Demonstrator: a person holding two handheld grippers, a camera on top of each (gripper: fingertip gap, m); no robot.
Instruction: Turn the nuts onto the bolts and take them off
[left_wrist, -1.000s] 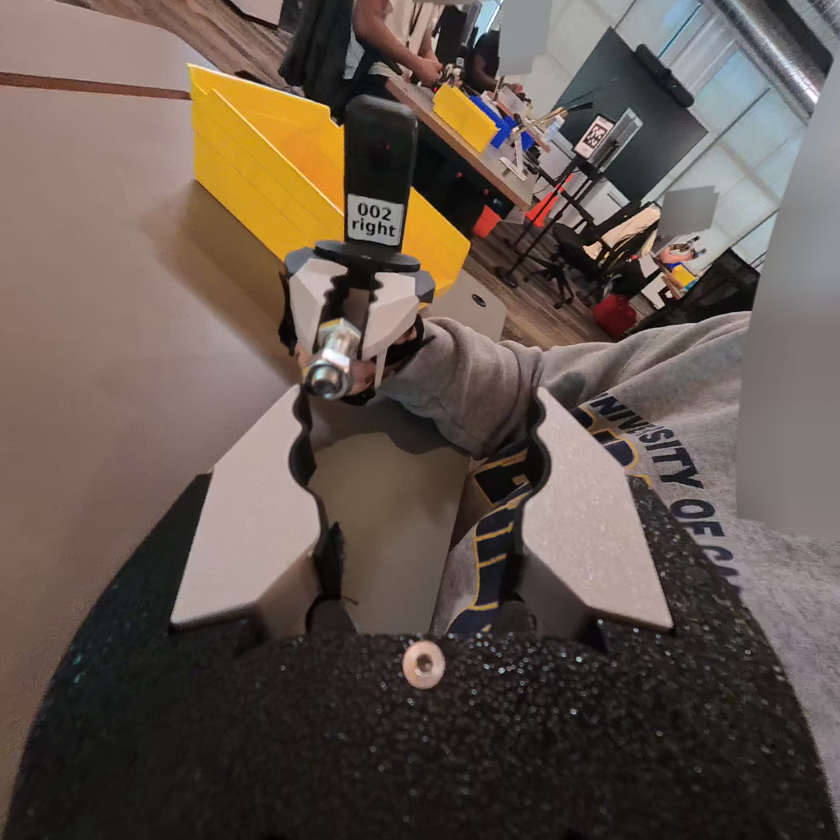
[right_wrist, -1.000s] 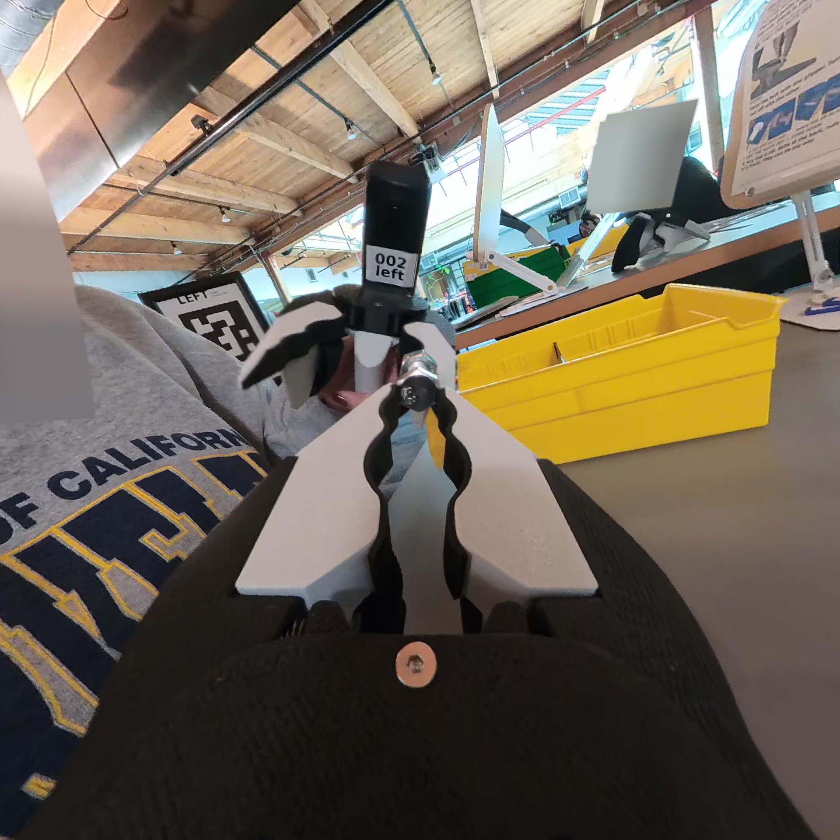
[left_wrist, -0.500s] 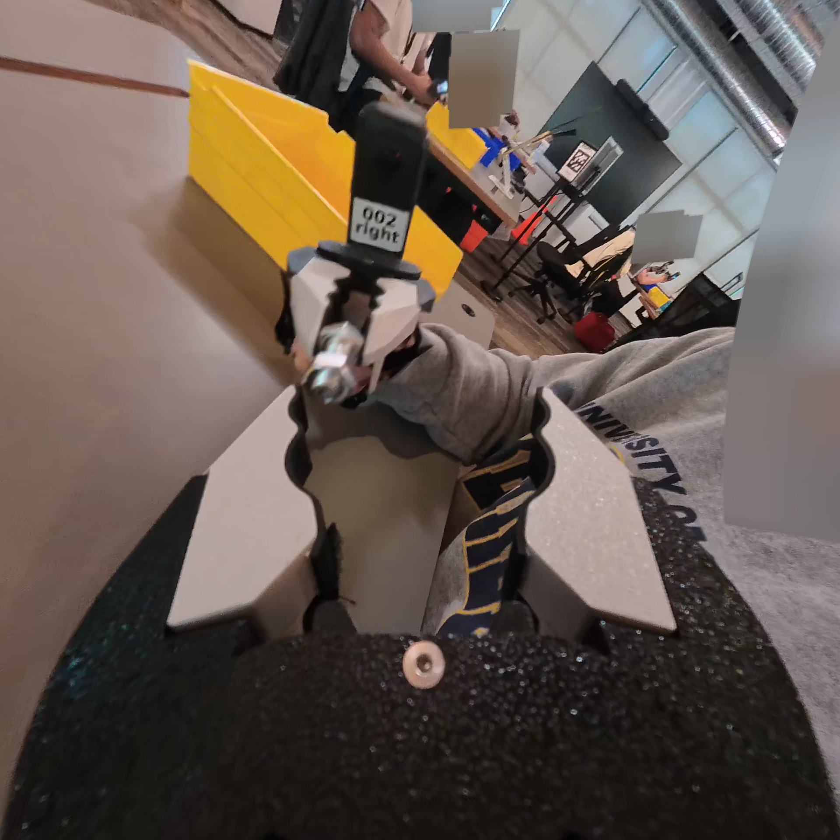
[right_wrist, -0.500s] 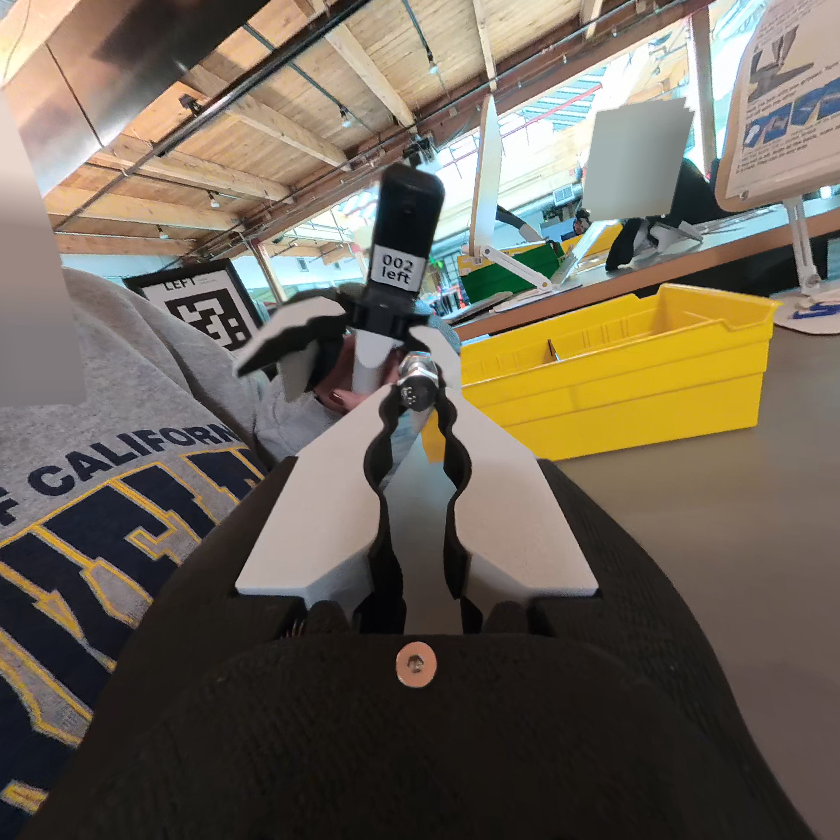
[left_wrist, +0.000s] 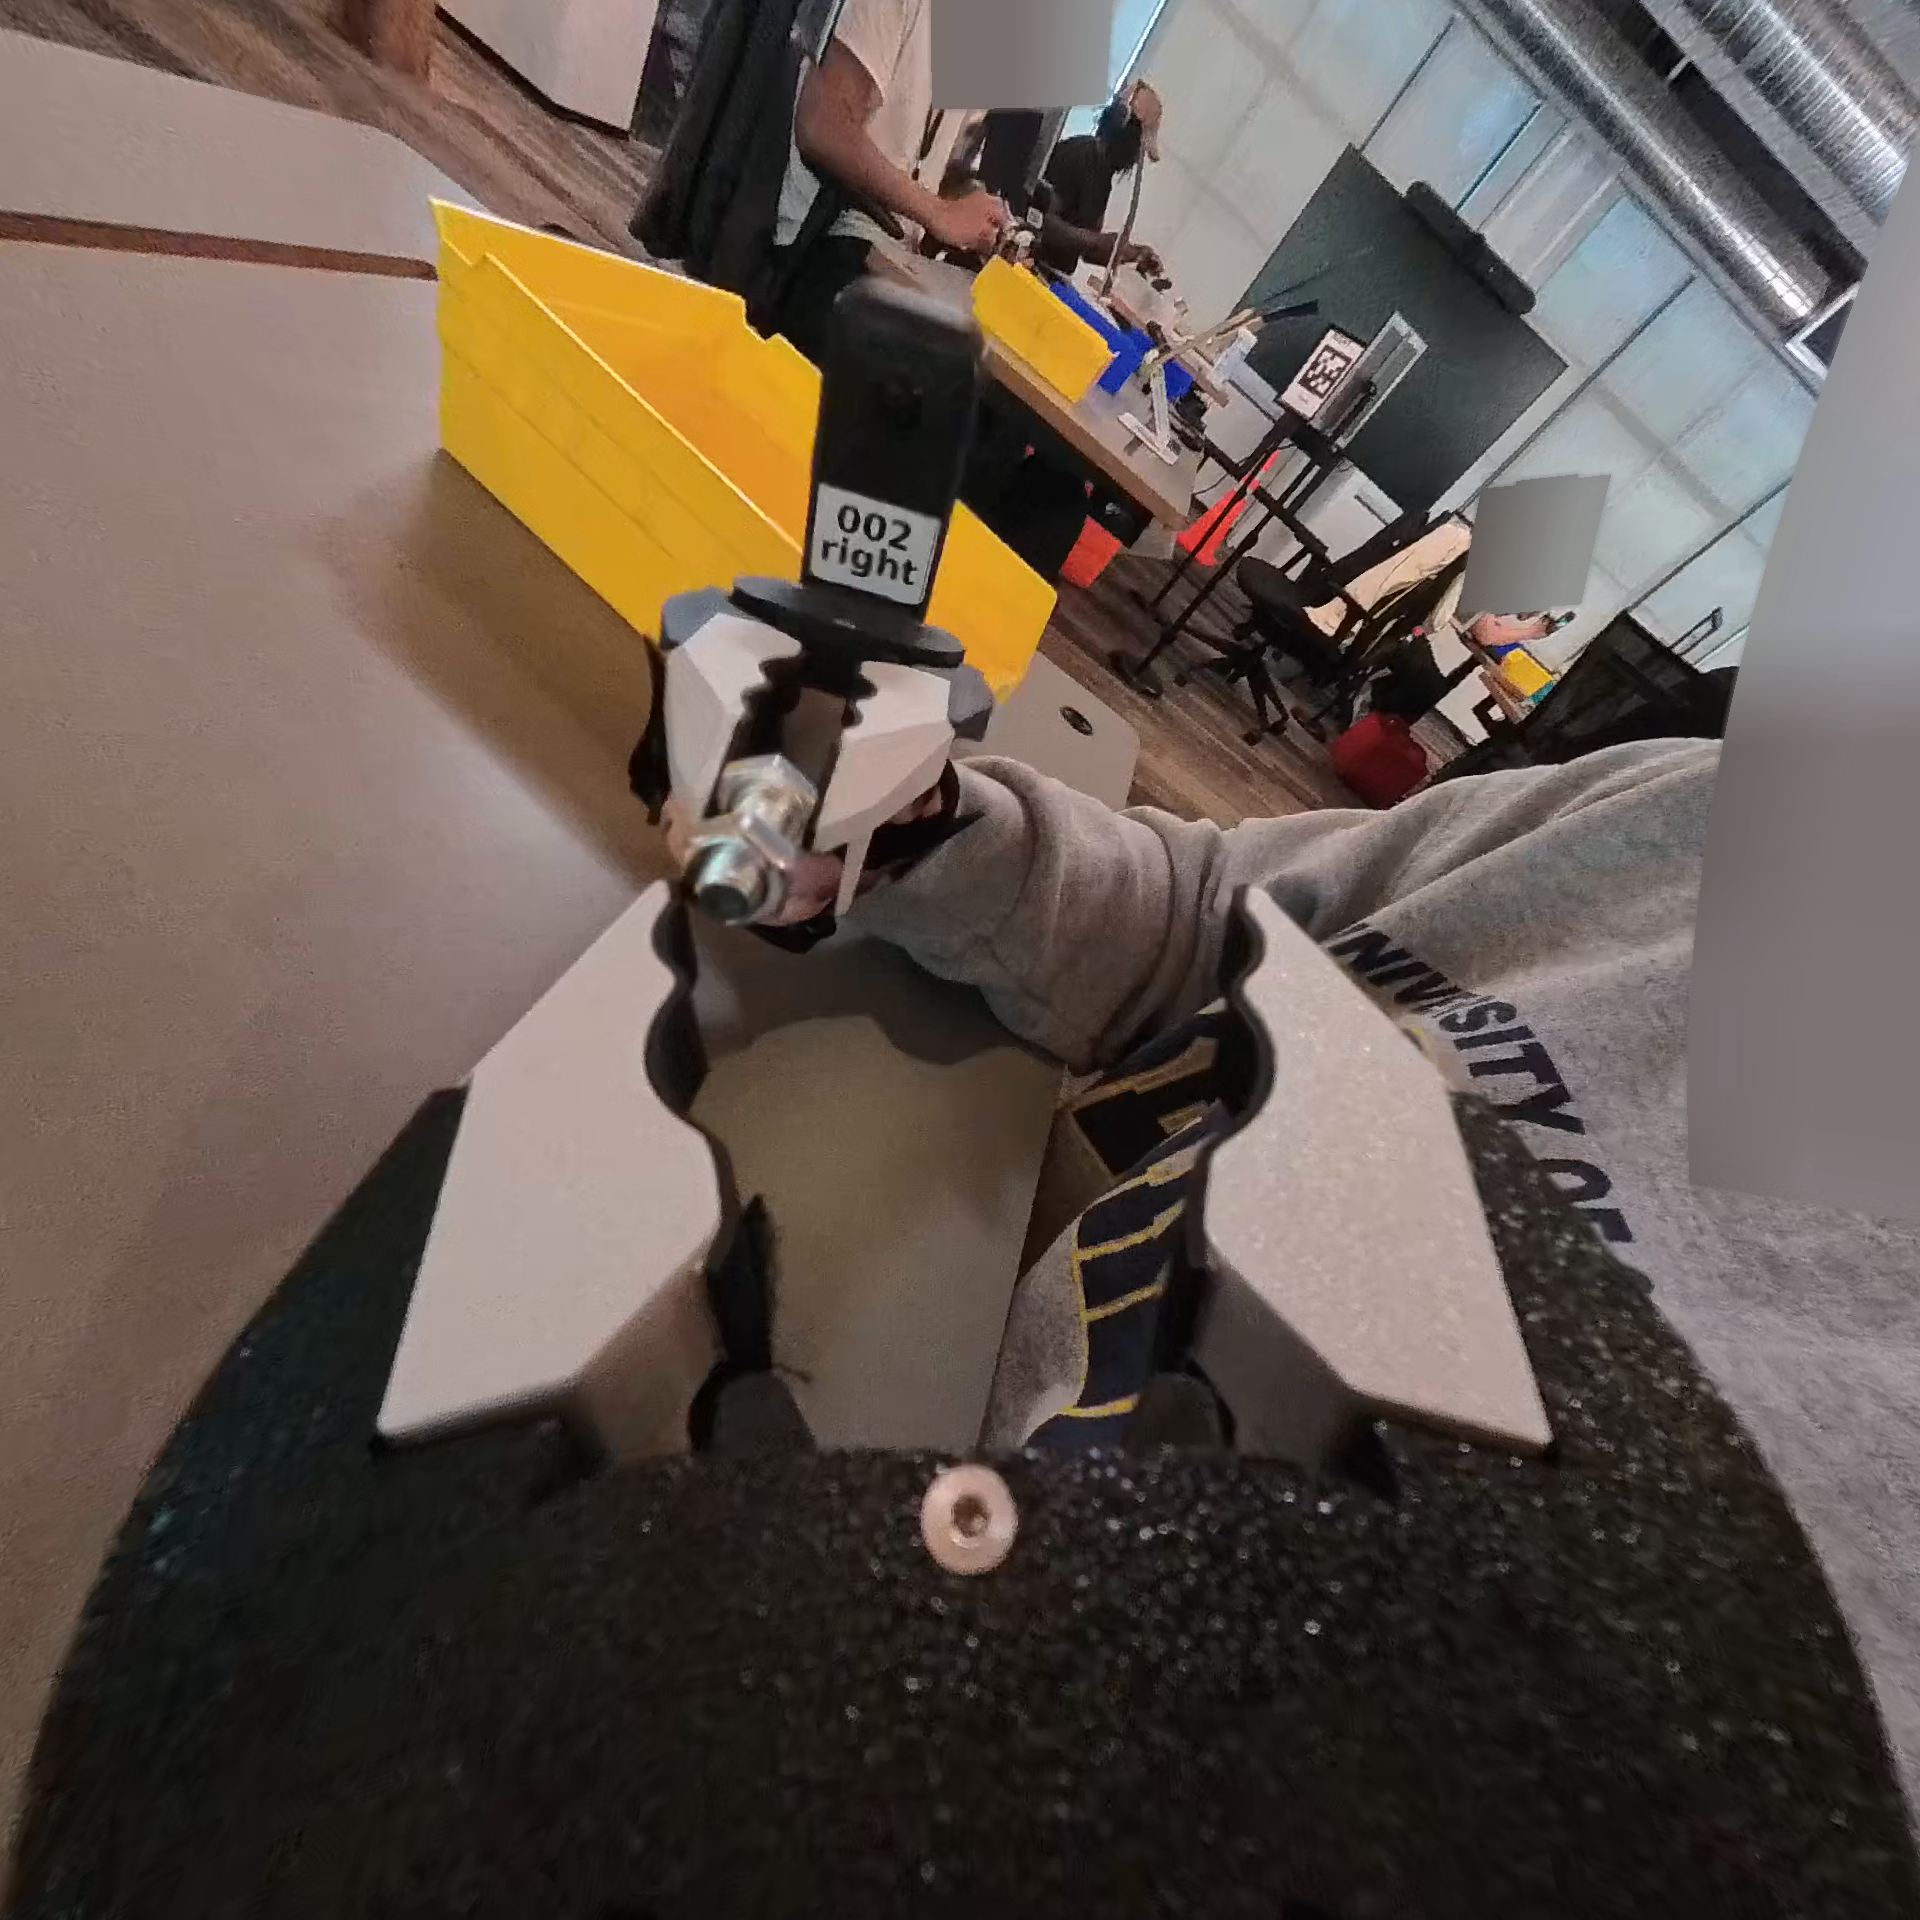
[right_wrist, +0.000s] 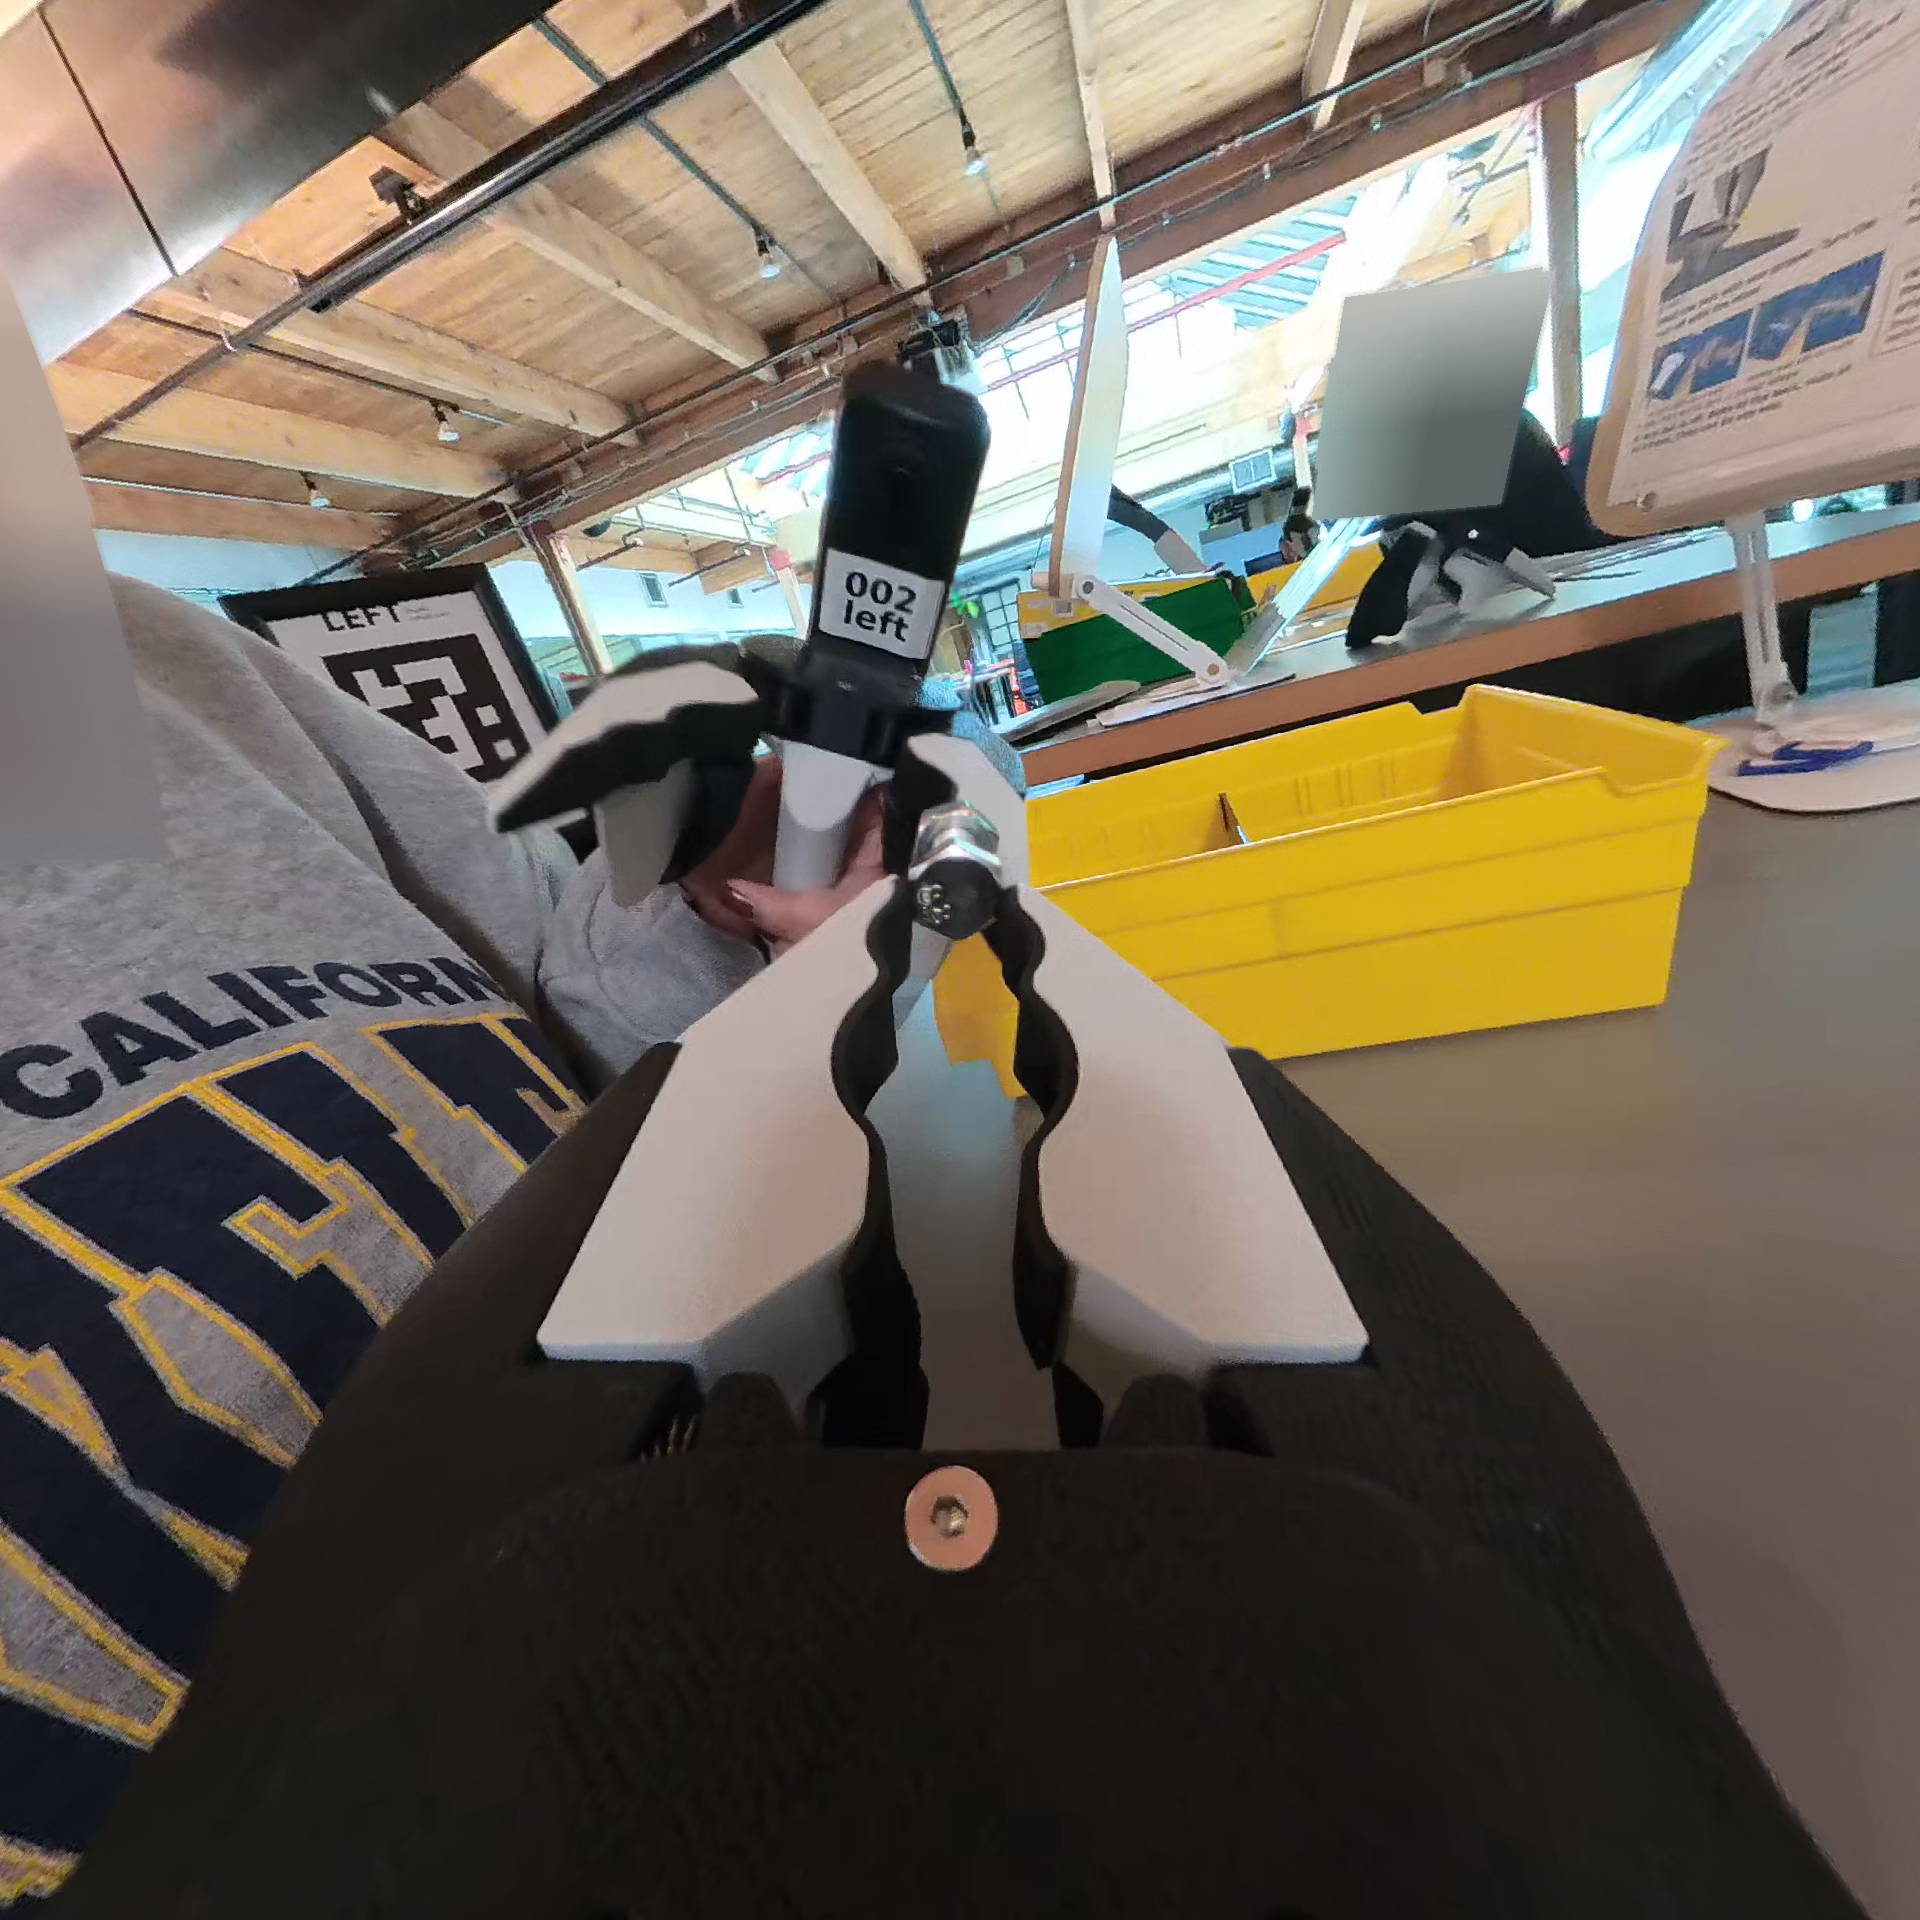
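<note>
My right gripper (right_wrist: 951, 902) is shut on the head of a silver bolt (right_wrist: 948, 894) and holds it in the air over the table. A silver nut (right_wrist: 958, 831) sits on the bolt's shaft. In the left wrist view the right gripper (left_wrist: 774, 810) faces me, with the bolt and nut (left_wrist: 750, 844) pointing at me. My left gripper (left_wrist: 956, 935) is open and empty; its left fingertip lies just below the bolt's end. In the right wrist view the left gripper (right_wrist: 779, 821) stands open behind the bolt, one finger close beside the nut.
A yellow bin (left_wrist: 623, 416) stands on the brown table (left_wrist: 208, 727) beyond the grippers; it also shows in the right wrist view (right_wrist: 1351, 894). The person's grey sweatshirt (right_wrist: 208, 1039) fills the near side. Other tables and people are far behind.
The left gripper has tilted and shifted slightly while staying open. The right gripper still holds the bolt in about the same place.
</note>
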